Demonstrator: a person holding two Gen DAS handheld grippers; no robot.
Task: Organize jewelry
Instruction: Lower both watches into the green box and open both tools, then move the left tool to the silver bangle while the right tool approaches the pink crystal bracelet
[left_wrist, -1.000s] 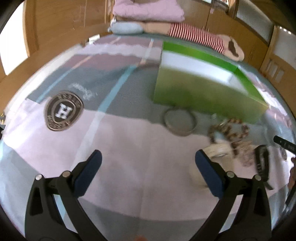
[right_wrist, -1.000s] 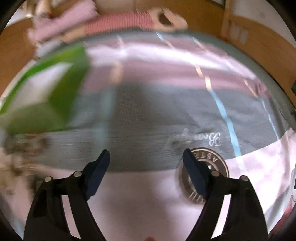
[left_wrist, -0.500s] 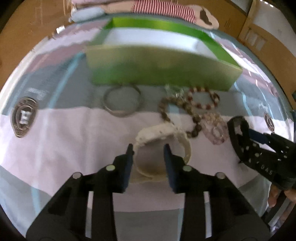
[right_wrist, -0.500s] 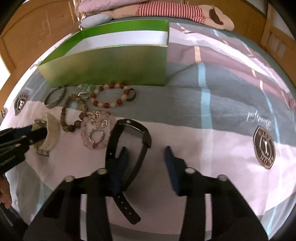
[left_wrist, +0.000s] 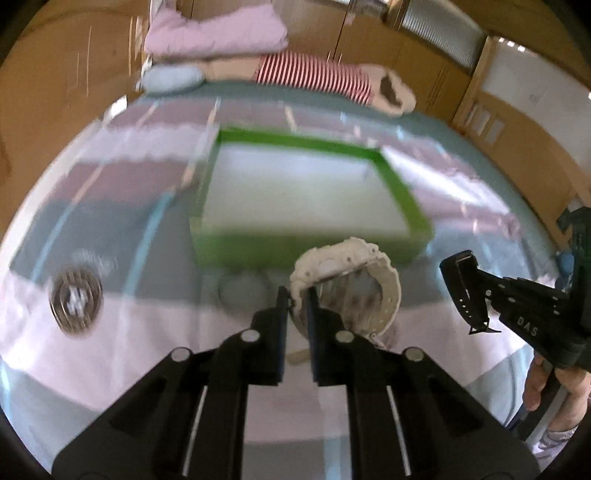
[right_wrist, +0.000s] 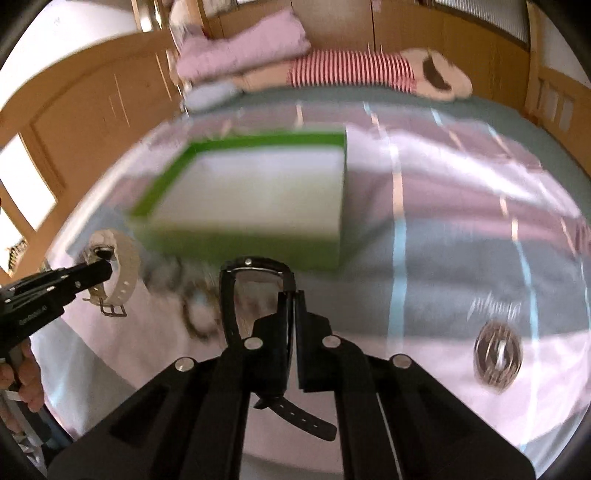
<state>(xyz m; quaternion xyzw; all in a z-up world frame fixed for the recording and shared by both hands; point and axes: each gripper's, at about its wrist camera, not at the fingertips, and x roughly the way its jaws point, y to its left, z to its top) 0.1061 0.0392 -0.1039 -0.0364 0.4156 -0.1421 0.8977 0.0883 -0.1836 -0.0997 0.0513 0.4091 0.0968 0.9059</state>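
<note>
Left gripper (left_wrist: 295, 295) clamped on cream watch (left_wrist: 354, 273), right gripper (right_wrist: 293, 299) pinched on black watch (right_wrist: 251, 288), both held just before green box (left_wrist: 306, 192), bed (left_wrist: 110, 350) beneath.

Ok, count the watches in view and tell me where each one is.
2. The white watch is clamped in the left gripper, lifted in front of the green box. The black watch is clamped in the right gripper. Blur may hide others.
</note>
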